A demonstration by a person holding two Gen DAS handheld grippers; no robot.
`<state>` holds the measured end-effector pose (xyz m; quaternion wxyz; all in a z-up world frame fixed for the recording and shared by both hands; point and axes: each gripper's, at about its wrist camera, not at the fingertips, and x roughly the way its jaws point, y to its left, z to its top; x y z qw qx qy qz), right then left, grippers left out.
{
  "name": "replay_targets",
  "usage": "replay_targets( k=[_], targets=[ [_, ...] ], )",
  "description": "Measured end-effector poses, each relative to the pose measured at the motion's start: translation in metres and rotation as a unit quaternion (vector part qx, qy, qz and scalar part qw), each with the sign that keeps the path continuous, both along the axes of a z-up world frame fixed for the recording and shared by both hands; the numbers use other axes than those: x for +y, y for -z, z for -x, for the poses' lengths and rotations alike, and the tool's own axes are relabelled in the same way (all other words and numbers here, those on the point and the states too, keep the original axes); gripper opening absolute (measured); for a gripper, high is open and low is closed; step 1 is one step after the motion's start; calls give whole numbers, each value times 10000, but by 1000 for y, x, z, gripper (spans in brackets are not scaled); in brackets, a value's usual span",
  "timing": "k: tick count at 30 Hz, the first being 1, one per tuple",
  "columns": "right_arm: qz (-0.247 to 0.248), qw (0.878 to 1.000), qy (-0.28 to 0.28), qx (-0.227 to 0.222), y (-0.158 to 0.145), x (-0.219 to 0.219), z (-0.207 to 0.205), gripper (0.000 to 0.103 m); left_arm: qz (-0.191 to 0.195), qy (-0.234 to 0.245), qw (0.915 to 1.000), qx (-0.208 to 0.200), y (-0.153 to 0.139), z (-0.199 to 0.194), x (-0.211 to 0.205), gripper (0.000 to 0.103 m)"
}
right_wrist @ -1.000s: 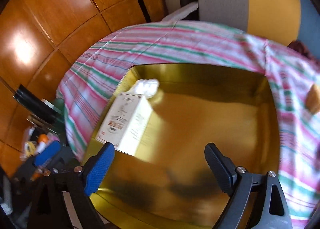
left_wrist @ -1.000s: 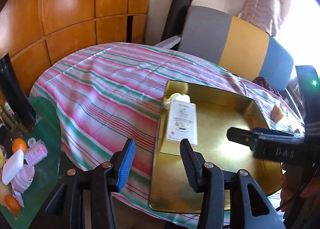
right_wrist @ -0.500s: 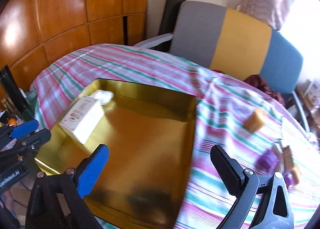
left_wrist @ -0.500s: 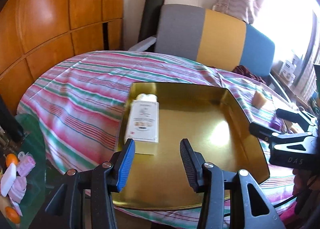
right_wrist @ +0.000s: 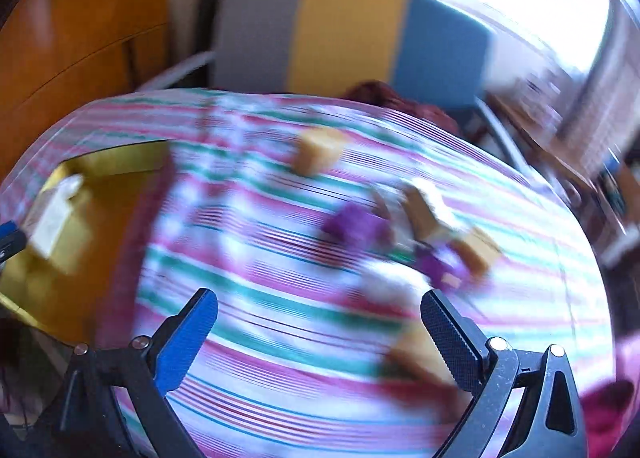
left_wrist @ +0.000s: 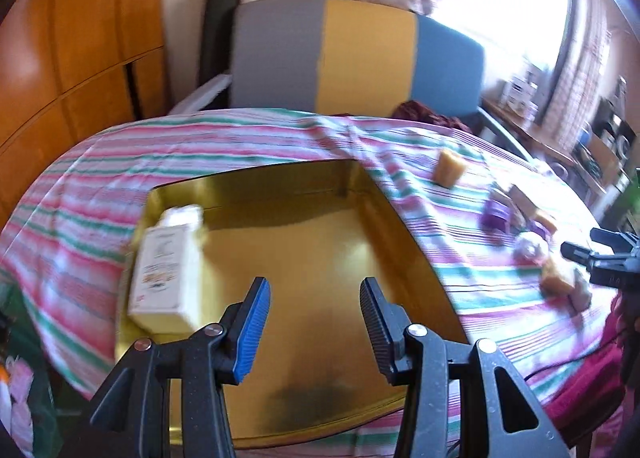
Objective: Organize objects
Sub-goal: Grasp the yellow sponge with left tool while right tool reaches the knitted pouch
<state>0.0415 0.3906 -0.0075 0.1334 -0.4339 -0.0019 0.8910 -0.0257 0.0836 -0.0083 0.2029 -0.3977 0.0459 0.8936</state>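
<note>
A gold tray (left_wrist: 320,410) lies on the striped tablecloth, with a white box (left_wrist: 164,270) and a small white bundle (left_wrist: 180,214) at its left side. My left gripper (left_wrist: 314,306) hovers over the tray's near part, open, nothing between its fingers. To the right of the tray lie several small items: a tan block (left_wrist: 451,169), purple pieces (left_wrist: 496,214) and more tan ones (left_wrist: 556,280). In the blurred right wrist view my right gripper (right_wrist: 320,318) stands wide open above the cloth, near a tan block (right_wrist: 318,154), purple pieces (right_wrist: 356,224) and a whitish item (right_wrist: 386,282). Its fingers grip nothing.
A grey, yellow and blue chair back (left_wrist: 360,54) stands behind the table, wooden cabinet panels (left_wrist: 80,38) to the left. A cluttered side table (left_wrist: 576,146) sits at the far right by a bright window. My right gripper (left_wrist: 588,250) shows at the left wrist view's right edge.
Both views have swung right, from the tray toward the scattered items. The right gripper has left the tray, opened a little wider, and is now over the cloth by the small pieces.
</note>
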Motion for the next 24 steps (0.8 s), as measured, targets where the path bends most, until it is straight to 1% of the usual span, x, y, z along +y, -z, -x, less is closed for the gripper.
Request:
replay_targets(
  k=[2,6,10,12,13,15,16,17,19,20,21,23,24],
  targets=[
    [58,9988,481,-12,-3,38,-20,102,0,256,9997,0,-1,-1,18,47],
    [202,9926,1199,-35,-9,94,-52,102,-1,779,9970,-53,-3,-7,58,47],
    [278,9851,1698,-42,-10,133,-74,102,-40,1464,9892,-94,-3,-18,104,47],
    [384,9798,1960,-27,-8,149,-82,102,-60,1856,9824,-203,1,-22,131,47],
    [497,9769,2079,21,-6,157,-87,102,-58,1976,9799,-256,3,-25,139,47],
    [716,9720,2238,85,-1,167,-94,102,-68,2318,9719,-399,9,-31,164,47],
    [814,9698,2295,122,2,171,-96,102,-83,2433,9689,-436,11,-33,172,47],
    [943,9679,2325,150,4,174,-97,102,-88,2604,9641,-515,14,-37,183,47],
    [1169,9634,2384,363,3,179,-102,102,-75,2850,9561,-679,21,-43,203,47],
    [1244,9617,2413,389,4,179,-102,102,-63,2997,9507,-793,26,-46,215,47],
    [1400,9594,2417,390,7,182,-102,102,-59,3075,9476,-864,29,-49,224,47],
    [1638,9546,2440,484,9,186,-105,102,-87,3277,9391,-1028,35,-54,244,52],
    [1752,9519,2449,559,9,188,-107,102,-97,3365,9355,-1078,38,-57,252,62]
  ],
)
